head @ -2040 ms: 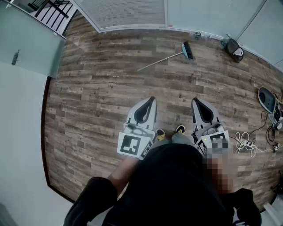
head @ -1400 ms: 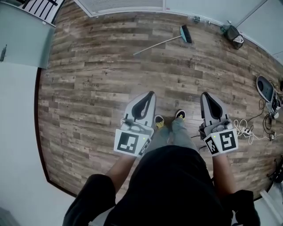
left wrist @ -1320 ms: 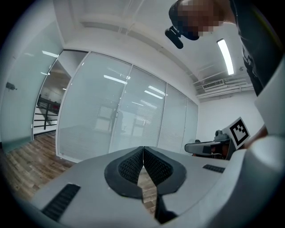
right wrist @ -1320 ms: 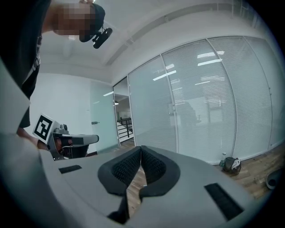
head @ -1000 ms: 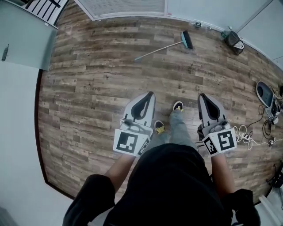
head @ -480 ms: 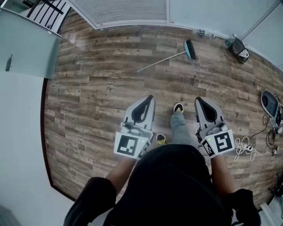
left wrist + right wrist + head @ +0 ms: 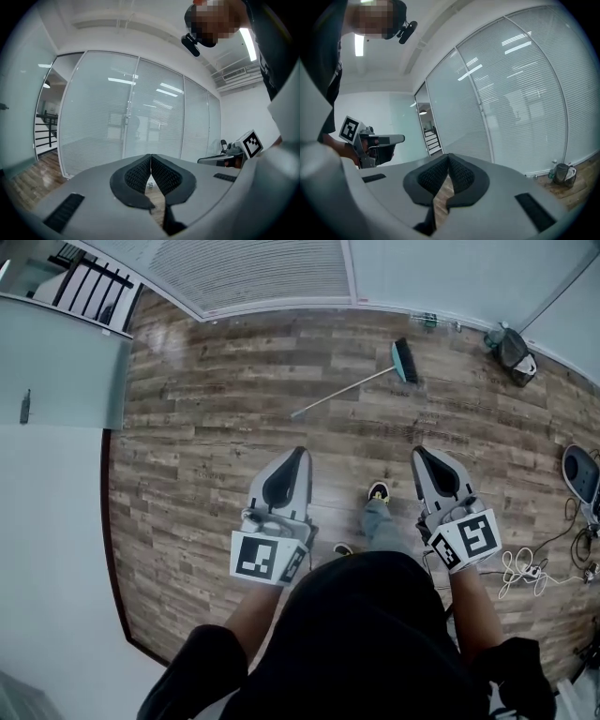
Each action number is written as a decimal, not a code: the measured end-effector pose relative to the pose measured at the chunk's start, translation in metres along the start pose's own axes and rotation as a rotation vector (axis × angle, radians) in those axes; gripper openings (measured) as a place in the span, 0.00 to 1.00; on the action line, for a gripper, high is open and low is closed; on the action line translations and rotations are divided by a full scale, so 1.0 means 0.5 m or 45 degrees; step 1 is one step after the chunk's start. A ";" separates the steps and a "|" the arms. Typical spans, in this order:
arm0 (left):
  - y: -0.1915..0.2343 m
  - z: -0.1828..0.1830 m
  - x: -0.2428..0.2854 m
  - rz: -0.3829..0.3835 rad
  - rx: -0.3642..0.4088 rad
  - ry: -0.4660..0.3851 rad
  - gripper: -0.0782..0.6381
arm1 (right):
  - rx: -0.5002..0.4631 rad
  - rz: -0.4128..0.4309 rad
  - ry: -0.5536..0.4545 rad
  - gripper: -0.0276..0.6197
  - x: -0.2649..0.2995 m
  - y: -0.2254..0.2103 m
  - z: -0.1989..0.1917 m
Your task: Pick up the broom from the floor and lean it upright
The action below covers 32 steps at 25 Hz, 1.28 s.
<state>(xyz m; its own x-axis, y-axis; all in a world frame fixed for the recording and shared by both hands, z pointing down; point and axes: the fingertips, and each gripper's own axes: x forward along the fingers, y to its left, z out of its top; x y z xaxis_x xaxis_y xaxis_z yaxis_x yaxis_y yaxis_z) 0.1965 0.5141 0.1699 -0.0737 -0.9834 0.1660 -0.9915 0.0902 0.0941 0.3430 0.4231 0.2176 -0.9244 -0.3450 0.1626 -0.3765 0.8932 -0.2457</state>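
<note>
One broom (image 7: 347, 392) lay flat on the wood-plank floor (image 7: 187, 484), close to the blinded glass wall (image 7: 272, 273) — its teal head toward the right, its handle slanting down to the left — and well apart from both grippers. Nearer the person, the left gripper (image 7: 299, 452) and the right gripper (image 7: 418, 452) pointed out over the floor on either side of a shoe (image 7: 378, 491), each with its jaws pressed together on nothing.
</note>
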 end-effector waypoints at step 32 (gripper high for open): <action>0.439 0.093 0.319 -0.090 -0.006 -0.052 0.14 | -0.061 0.009 0.149 0.07 0.572 -0.035 0.098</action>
<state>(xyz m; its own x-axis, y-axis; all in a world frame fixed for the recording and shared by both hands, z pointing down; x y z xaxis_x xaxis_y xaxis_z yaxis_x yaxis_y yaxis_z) -0.0380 0.3695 0.1714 -0.0079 -0.9929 0.1190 -0.9939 0.0209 0.1085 0.0825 0.2946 0.2216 -0.9126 -0.3051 0.2721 -0.3641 0.9092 -0.2019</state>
